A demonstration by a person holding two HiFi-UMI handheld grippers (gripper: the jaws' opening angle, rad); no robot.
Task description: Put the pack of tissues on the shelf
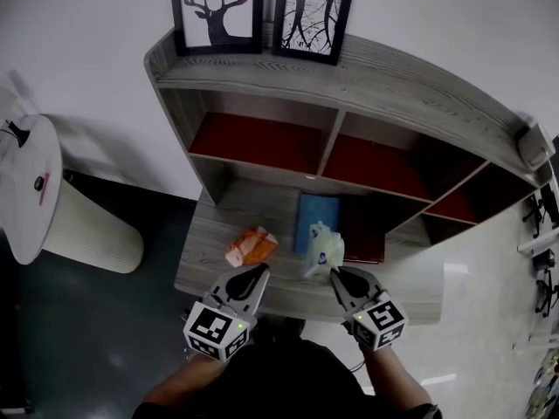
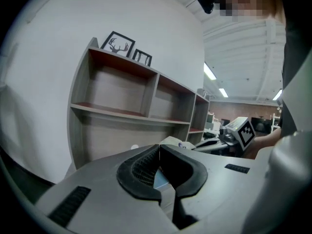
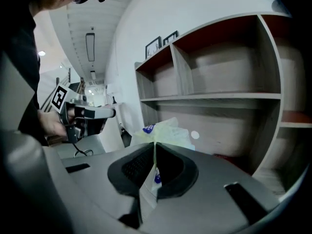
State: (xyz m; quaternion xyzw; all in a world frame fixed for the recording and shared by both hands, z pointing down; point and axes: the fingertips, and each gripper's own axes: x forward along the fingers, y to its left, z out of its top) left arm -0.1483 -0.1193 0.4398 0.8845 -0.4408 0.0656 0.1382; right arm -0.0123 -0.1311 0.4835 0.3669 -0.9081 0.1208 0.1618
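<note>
The pack of tissues (image 1: 323, 250), pale green plastic with a blue label, hangs above the desk in front of the shelf unit (image 1: 327, 151). My right gripper (image 1: 334, 273) is shut on its near edge. In the right gripper view the wrapper's thin edge is pinched between the jaws (image 3: 154, 144), and the pack (image 3: 165, 129) sticks out ahead towards the shelf's lower compartments. My left gripper (image 1: 261, 271) is beside it on the left, shut with nothing held. The left gripper view shows the closed jaws (image 2: 159, 146) level with the shelf (image 2: 146, 117) and the pack (image 2: 175, 142) to the right.
An orange packet (image 1: 251, 246), a blue flat item (image 1: 316, 216) and a dark red one (image 1: 365, 234) lie on the grey desk (image 1: 205, 260). Two framed pictures (image 1: 217, 11) stand on top of the shelf. A white round table (image 1: 31, 190) is at the left.
</note>
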